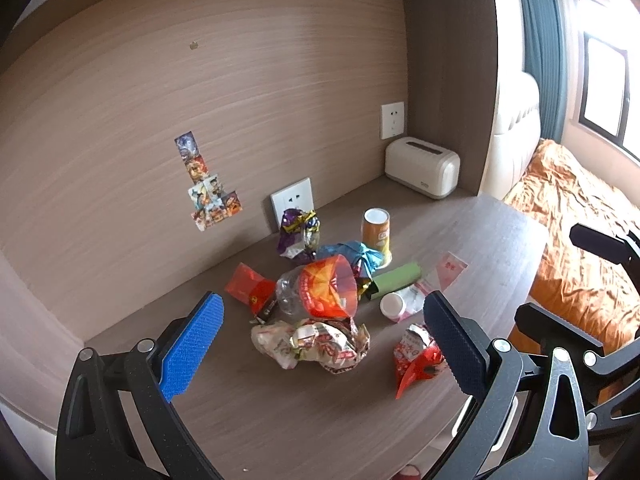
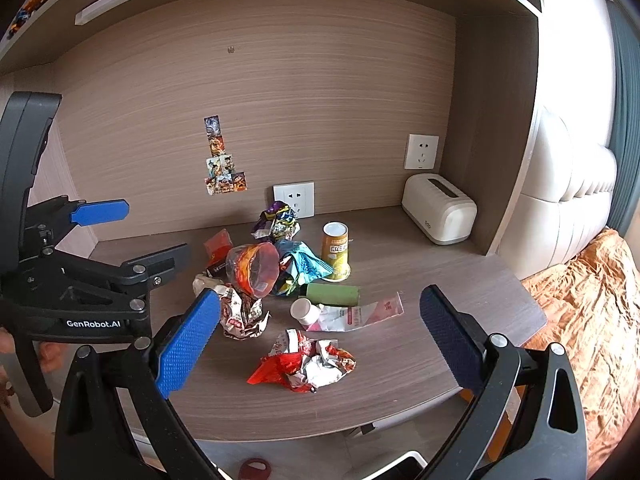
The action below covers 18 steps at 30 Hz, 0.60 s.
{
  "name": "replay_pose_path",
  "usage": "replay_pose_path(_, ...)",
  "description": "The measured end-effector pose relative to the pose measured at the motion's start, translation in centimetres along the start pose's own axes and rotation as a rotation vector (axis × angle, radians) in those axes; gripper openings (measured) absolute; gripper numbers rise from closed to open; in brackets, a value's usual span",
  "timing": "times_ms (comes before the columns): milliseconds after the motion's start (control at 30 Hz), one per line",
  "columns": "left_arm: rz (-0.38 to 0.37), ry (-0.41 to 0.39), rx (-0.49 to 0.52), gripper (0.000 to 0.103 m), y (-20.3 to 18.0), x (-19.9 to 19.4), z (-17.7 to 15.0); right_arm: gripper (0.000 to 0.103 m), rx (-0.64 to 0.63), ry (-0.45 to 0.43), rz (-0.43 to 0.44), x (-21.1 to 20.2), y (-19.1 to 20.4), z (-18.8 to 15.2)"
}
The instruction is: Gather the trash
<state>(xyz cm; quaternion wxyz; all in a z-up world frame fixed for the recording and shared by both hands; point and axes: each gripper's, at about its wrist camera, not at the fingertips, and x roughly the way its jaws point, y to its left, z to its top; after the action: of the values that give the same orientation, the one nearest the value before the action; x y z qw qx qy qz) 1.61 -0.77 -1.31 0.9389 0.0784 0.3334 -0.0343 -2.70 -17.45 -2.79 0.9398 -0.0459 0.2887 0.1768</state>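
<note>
A pile of trash lies on the wooden desk (image 1: 280, 412): a crumpled white and red wrapper (image 1: 316, 344), a clear bottle with an orange label (image 1: 320, 290), a red crumpled wrapper (image 2: 308, 364), a small white bottle (image 2: 306, 311), a green tube (image 2: 334, 294), a yellow cup (image 2: 335, 251), blue and purple wrappers. My left gripper (image 1: 324, 332) is open and empty above the white and red wrapper. My right gripper (image 2: 320, 330) is open and empty above the red wrapper. The left gripper also shows in the right wrist view (image 2: 132, 236), open.
A white toaster (image 1: 422, 167) stands at the desk's back right corner. Wall sockets (image 2: 294, 199) and stickers (image 2: 222, 160) are on the back panel. A bed with an orange cover (image 1: 576, 240) lies to the right. A white bin rim (image 2: 400, 466) shows below the desk edge.
</note>
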Motion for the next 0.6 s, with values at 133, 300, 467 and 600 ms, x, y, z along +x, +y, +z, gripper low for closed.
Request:
replay_pose_path(133, 0.002, 0.000, 0.009, 0.099, -0.18, 0.09, 0.05, 0.100, 0.003, 0.000, 0.004, 0.05, -0.05, -0.08)
replay_pose_path(300, -0.008, 0.002, 0.004, 0.099, -0.11, 0.15, 0.06, 0.100, 0.001, 0.002, 0.006, 0.24, -0.02, -0.05)
replay_pose_path(467, -0.002, -0.002, 0.009, 0.099, -0.17, 0.09, 0.04, 0.100, 0.000, 0.000, 0.010, 0.27, 0.05, 0.08)
replay_pose_path(600, -0.003, -0.001, 0.008, 0.099, -0.16, 0.07, 0.02, 0.100, 0.001, -0.001, 0.010, 0.31, 0.11, 0.01)
